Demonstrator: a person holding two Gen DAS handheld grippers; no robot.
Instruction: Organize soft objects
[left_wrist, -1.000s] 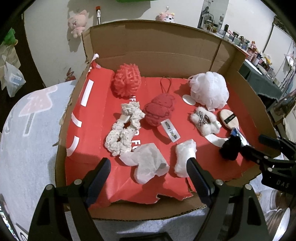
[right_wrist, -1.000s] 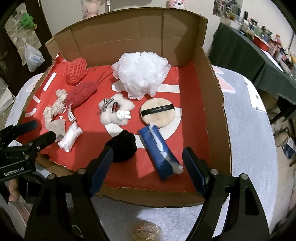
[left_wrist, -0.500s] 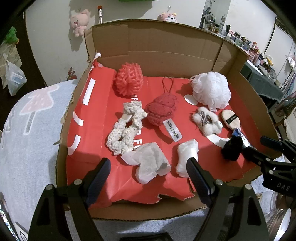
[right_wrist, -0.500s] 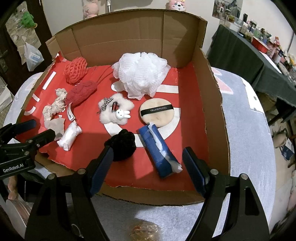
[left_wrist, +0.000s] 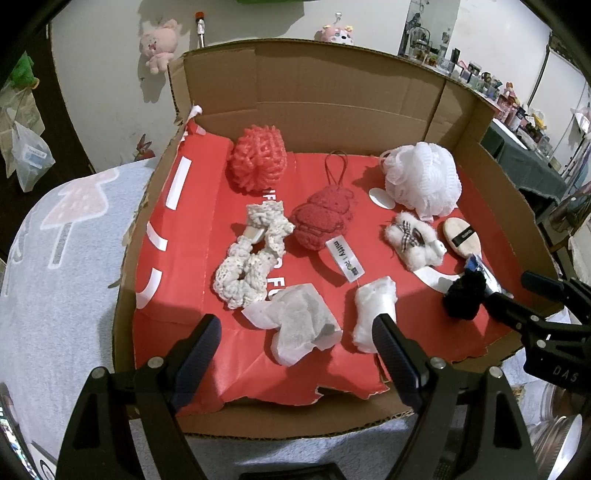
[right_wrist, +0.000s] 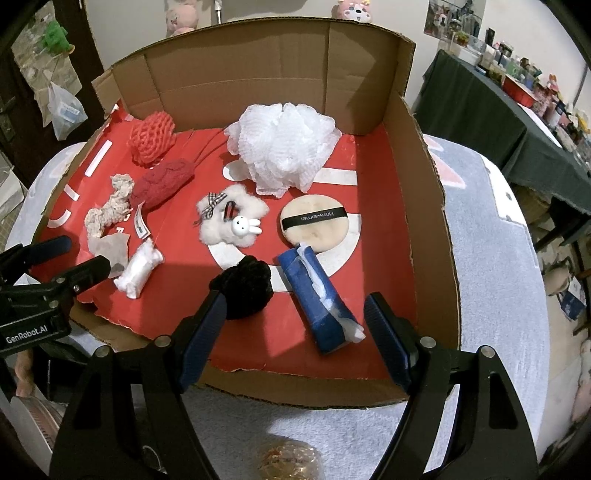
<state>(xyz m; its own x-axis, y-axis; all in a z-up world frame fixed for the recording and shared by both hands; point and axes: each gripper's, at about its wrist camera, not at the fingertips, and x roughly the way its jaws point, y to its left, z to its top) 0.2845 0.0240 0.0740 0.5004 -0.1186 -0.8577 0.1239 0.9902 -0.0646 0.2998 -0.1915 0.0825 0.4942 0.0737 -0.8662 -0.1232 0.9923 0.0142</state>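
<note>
Both tongs are being held spread and empty at the near edge of the cardboard box (right_wrist: 424, 192). The right tongs (right_wrist: 295, 332) are being kept just short of the blue roll (right_wrist: 317, 295), whose long axis is running from the powder puff (right_wrist: 314, 229) toward the near right. The black pompom (right_wrist: 245, 282) is lying just left of it. The left tongs (left_wrist: 295, 354) are being held over the crumpled tissue (left_wrist: 299, 325) and white wad (left_wrist: 373, 310). Bare red liner is being left along the right wall.

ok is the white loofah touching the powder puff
Apart. In the right wrist view a strip of red liner shows between the loofah and the puff.
</note>
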